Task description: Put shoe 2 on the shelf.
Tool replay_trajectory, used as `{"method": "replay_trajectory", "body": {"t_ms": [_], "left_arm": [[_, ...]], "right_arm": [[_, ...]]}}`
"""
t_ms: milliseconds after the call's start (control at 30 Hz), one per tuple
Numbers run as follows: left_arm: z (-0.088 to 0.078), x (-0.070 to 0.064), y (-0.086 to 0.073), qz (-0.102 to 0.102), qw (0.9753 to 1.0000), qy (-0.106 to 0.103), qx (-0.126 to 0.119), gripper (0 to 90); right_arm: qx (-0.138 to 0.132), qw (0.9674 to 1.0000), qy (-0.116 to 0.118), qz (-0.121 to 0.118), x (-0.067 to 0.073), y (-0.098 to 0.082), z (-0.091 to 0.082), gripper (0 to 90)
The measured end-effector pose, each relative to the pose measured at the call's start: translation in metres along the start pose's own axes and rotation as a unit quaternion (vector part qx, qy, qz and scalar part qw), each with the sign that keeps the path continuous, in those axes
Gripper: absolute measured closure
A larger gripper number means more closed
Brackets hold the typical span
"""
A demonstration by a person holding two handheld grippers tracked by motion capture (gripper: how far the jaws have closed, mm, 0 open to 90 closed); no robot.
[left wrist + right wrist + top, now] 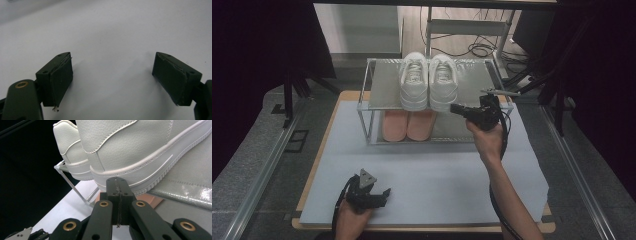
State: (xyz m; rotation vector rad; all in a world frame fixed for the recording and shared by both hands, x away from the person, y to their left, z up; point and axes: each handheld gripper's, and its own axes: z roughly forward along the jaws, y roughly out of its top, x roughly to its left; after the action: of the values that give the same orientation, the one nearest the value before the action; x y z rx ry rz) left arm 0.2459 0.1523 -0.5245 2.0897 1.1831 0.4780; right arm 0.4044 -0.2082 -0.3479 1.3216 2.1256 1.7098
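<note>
Left gripper [373, 194] is sitting low, left of centre in the high view, on the pale grey mat [432, 170]; my jaws there are standing wide apart with nothing between them, bare mat showing in the gap in the left gripper view.

Right gripper [457, 109] is sitting right of centre in the high view, jaws pressed together with nothing between them, tips pointing at the heel of the right-hand white sneaker [140, 152]. In the right gripper view the tips are lying just at its sole edge; contact I cannot tell.

That sneaker is looking grained, stitched, with a ribbed sole. It is standing beside its twin [413, 82] on the top shelf of the wire rack [367, 107], centre frame. A pink pair [408, 125] is sitting on the lower shelf.

Beyond the rack: grey floor, cables [479, 49], dark curtains at both sides.
</note>
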Motion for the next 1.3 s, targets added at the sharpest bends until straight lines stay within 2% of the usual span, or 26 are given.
{"method": "replay_trajectory", "body": {"t_ms": [367,433,633,767,967,1133,1200,1300], "left_arm": [[0.000,0.000,0.000,0.001,1.0000,-0.001,0.001,16.6],[0.000,0.000,0.000,0.000,1.0000,-0.001,0.000,16.6],[0.000,0.000,0.000,0.000,1.0000,0.000,0.000,16.6],[0.000,0.000,0.000,0.001,1.0000,0.000,0.001,16.6],[-0.001,0.000,0.000,0.003,1.0000,0.001,0.002,16.6],[-0.001,0.000,0.000,0.003,1.0000,0.001,0.002,16.6],[-0.001,0.000,0.000,0.002,1.0000,0.002,0.002,16.6],[-0.001,0.000,0.000,0.004,1.0000,0.002,0.001,16.6]], "right_arm": [[0.004,0.9999,0.009,0.004,-0.002,0.001,0.001,89.9],[-0.001,0.9997,0.025,0.007,-0.002,0.000,0.000,89.9],[0.007,0.9994,0.033,-0.011,0.004,-0.001,-0.002,84.6],[0.017,0.9990,0.027,-0.032,0.007,-0.006,-0.005,75.3],[0.026,0.9979,0.008,-0.058,0.004,-0.015,-0.010,50.5],[0.031,0.9965,-0.003,-0.078,0.002,-0.024,-0.021,36.5],[0.041,0.9952,-0.014,-0.088,0.001,-0.030,-0.025,32.0],[0.061,0.9911,-0.035,-0.114,-0.002,-0.042,-0.030,27.8]]}}
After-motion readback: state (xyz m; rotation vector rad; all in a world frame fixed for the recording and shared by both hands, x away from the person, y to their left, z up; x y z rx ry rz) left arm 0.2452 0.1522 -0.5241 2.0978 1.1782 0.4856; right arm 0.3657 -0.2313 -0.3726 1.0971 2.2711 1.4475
